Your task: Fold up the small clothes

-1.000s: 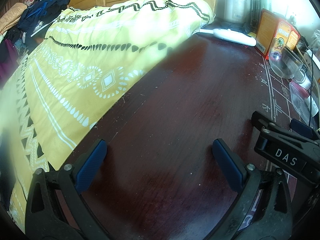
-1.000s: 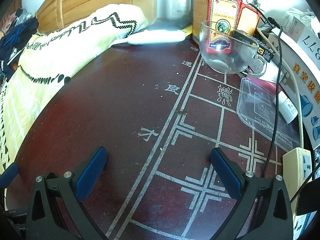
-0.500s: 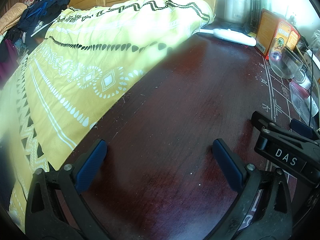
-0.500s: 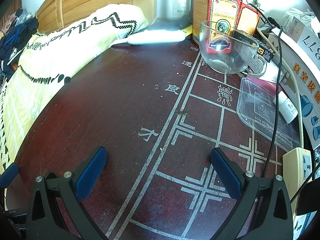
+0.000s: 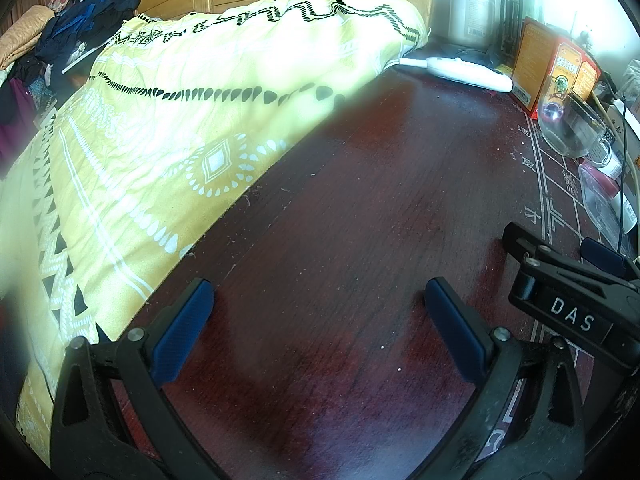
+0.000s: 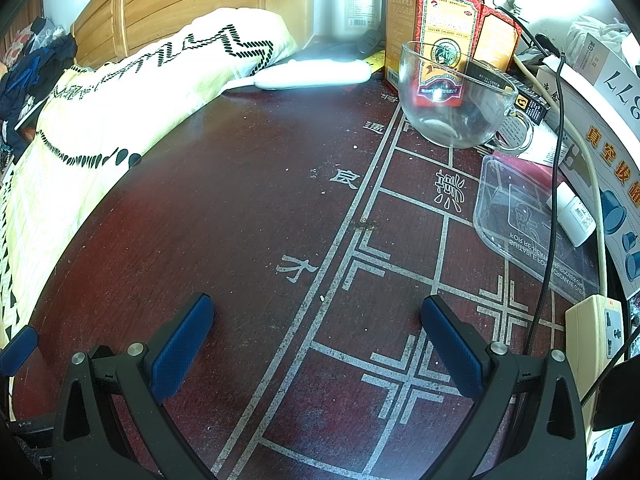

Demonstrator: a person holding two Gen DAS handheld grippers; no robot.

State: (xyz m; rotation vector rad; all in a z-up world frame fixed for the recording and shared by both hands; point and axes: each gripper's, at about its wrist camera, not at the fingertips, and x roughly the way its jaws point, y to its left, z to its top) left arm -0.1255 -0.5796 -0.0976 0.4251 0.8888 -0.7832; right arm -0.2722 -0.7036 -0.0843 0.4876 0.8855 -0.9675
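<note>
Small clothes: none on dark table (image 5: 340, 208); possibly among pile (image 5: 76, 36) beyond quilt (image 5: 168, 120). Left gripper (image 5: 320, 324), right gripper (image 6: 316, 336): spread wide, empty, unmoved since prior frames. Folding unstarted.

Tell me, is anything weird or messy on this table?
Yes. Pale crumbs speckle the dark table, and no small clothes lie on it to fold. A yellow quilt spills over its left edge. Both hand-held grippers are open, empty.

Bright daylight, seemingly from a far-right window, blows out the far corner; glare washes the quilt (image 5: 200, 128); fisheye edges blur and darken.
</note>
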